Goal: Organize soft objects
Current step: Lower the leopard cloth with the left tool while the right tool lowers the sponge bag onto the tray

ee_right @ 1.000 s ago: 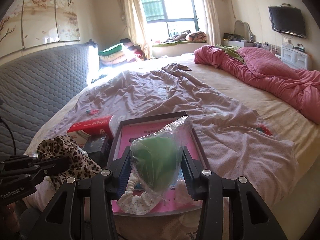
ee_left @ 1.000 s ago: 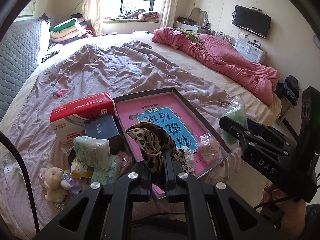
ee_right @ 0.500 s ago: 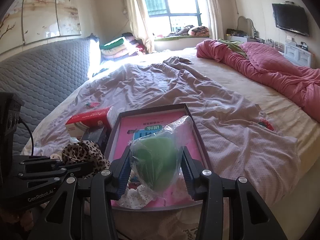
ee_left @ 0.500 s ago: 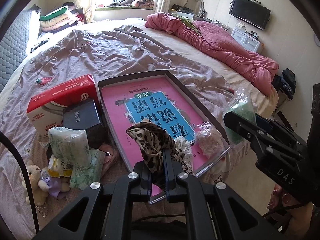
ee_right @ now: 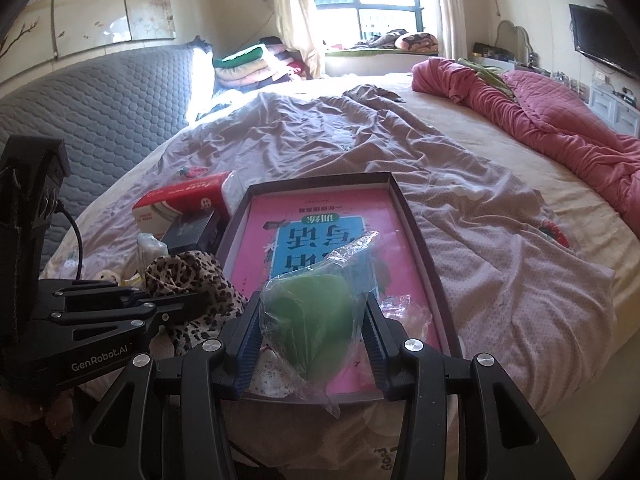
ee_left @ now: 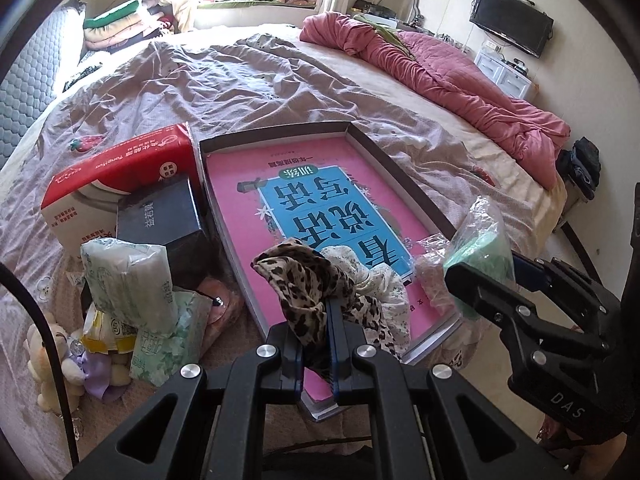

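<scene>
My left gripper is shut on a leopard-print cloth, held over the near end of a dark shallow tray on the bed. A pink and blue book lies in the tray. A white floral cloth and a clear wrapper rest on the book's near end. My right gripper is shut on a green soft pad in a clear plastic bag, above the tray's near edge. The leopard cloth and the left gripper show at left in the right wrist view.
Left of the tray sit a red tissue box, a dark box, tissue packs and a small plush toy. A rumpled mauve sheet covers the bed. A pink quilt lies along its far right side.
Both grippers have sunk toward the tray, which now looks nearer and larger. Each grip is unchanged.
</scene>
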Demonstrator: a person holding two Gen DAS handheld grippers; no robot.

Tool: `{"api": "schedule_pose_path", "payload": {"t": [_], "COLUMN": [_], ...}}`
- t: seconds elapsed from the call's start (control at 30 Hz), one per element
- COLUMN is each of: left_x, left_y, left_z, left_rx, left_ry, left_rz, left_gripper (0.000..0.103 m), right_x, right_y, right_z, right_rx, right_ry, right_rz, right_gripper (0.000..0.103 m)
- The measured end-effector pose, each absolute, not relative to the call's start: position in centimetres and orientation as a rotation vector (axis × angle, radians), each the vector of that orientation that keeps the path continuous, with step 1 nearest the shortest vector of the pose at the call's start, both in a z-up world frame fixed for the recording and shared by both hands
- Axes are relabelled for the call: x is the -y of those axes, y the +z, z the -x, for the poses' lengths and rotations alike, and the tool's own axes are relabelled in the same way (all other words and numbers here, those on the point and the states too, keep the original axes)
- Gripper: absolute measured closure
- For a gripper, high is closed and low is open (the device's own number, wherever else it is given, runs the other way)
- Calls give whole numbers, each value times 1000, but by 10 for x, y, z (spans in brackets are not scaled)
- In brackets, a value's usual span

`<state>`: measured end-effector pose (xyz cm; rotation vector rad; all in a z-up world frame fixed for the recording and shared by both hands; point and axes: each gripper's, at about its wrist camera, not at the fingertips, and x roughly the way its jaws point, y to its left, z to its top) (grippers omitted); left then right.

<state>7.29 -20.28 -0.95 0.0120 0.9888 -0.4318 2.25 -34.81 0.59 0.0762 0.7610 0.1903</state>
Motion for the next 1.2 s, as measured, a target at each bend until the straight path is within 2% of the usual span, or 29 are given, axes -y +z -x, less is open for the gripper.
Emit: {"api": "schedule_pose_path", "payload": {"t": [1.2], "left_x": [216], "left_y": [-33], "left_z": [-77], "left_rx": [-1011], "left_ry": [-441], "left_rz": [-63], "left_gripper": [94], "right_x": [350], "right_y": [-41], "right_z": [-44], "right_rx": [-856], "right_ry": [174], "right_rz": [-79], "right_gripper": [54]}}
